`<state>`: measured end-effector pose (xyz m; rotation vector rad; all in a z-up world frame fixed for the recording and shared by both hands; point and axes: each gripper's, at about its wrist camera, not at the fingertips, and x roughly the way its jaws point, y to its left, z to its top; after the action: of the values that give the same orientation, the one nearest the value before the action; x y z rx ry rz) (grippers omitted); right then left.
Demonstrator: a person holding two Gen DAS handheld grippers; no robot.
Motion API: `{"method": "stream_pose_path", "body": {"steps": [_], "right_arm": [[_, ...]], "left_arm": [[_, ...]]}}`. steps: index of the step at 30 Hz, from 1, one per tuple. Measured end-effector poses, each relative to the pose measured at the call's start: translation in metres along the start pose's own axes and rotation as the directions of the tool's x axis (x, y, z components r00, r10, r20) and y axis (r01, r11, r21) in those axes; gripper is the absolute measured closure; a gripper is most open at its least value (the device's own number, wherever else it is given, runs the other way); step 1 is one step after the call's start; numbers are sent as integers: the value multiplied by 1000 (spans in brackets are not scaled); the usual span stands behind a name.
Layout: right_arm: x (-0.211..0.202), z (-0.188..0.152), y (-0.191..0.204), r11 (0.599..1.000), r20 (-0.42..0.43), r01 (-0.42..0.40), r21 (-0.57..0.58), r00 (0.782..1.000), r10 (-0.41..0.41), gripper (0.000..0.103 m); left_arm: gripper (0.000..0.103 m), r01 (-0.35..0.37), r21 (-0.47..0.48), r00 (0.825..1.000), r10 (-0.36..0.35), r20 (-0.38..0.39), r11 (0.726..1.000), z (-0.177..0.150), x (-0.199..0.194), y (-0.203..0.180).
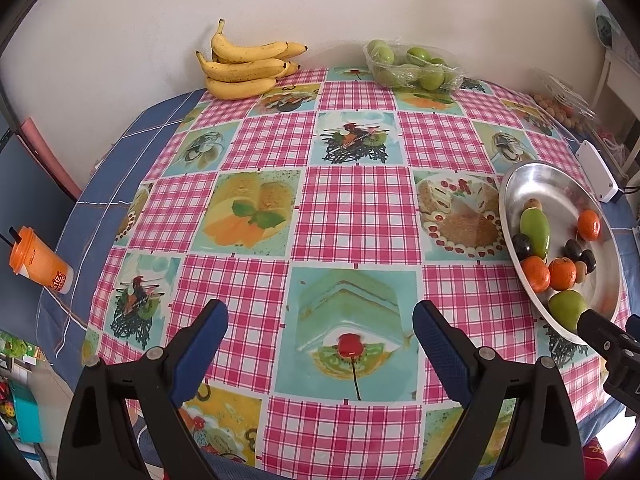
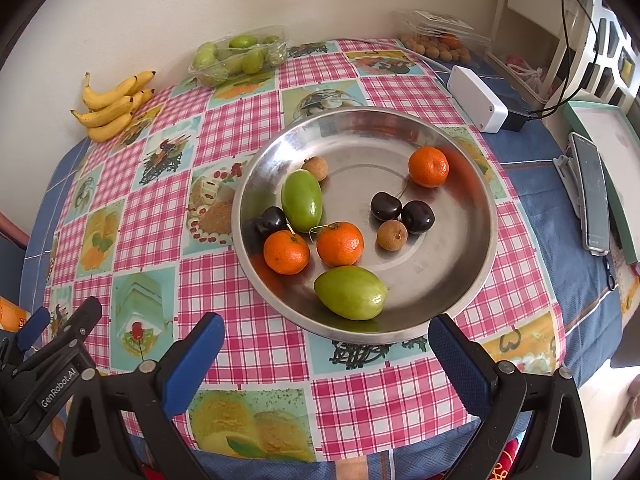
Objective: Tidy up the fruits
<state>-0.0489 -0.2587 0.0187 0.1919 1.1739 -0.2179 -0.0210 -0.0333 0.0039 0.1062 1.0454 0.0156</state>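
Both grippers hang above the bench (image 1: 352,220), angled steeply down at the checked cloth. The left gripper (image 1: 320,332) has its blue-padded jaws spread wide with nothing between them, only a printed cake square below. The right gripper (image 2: 326,344) is spread wide too and empty, its fingertips just short of the near rim of the steel bowl (image 2: 460,240).

Just ahead of the right gripper, inside the bowl, the nearest fruit is a green oval fruit (image 2: 351,292). Beyond it sit 2 tangerines side by side, the left one (image 2: 286,252) and the middle one (image 2: 340,243). Ahead and left lies a second green oval fruit (image 2: 302,201), with a dark cherry (image 2: 272,220) against its left side. Further in are 2 more cherries (image 2: 402,211), touching each other, with a brown longan (image 2: 392,235) just in front of them. A third tangerine (image 2: 428,167) sits far ahead to the right, and another longan (image 2: 316,168) lies at the far tip of the second green fruit.

From the left gripper, the bowl is off to the right. Far ahead and slightly left lies a bunch of bananas (image 1: 248,66) at the wall; far ahead and right, a clear tray of green fruits (image 1: 412,66). An orange cup (image 1: 38,260) stands well off to the left.
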Motion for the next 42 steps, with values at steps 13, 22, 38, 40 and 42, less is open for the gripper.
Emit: {"method": "stream_pose_path", "body": {"steps": [13, 22, 38, 40, 42], "right_arm": [[2, 0, 2, 1000, -8, 9, -1, 1000, -9, 0], [2, -1, 1, 1000, -8, 9, -1, 1000, -9, 0], [3, -1, 0, 1000, -19, 17, 3, 1000, -17, 0], [4, -2, 0, 1000, -22, 18, 8, 1000, -18, 0], [4, -2, 1, 1000, -24, 20, 10, 1000, -20, 0]], "left_arm": [[9, 3, 5, 1000, -3, -1, 1000, 0, 1, 0], [9, 2, 8, 1000, -2, -6, 1000, -2, 2, 0], [9, -5, 4, 1000, 5, -21, 1000, -4, 6, 3], [9, -5, 3, 1000, 5, -23, 1000, -4, 6, 4], [9, -5, 2, 1000, 5, -23, 1000, -4, 6, 4]]}}
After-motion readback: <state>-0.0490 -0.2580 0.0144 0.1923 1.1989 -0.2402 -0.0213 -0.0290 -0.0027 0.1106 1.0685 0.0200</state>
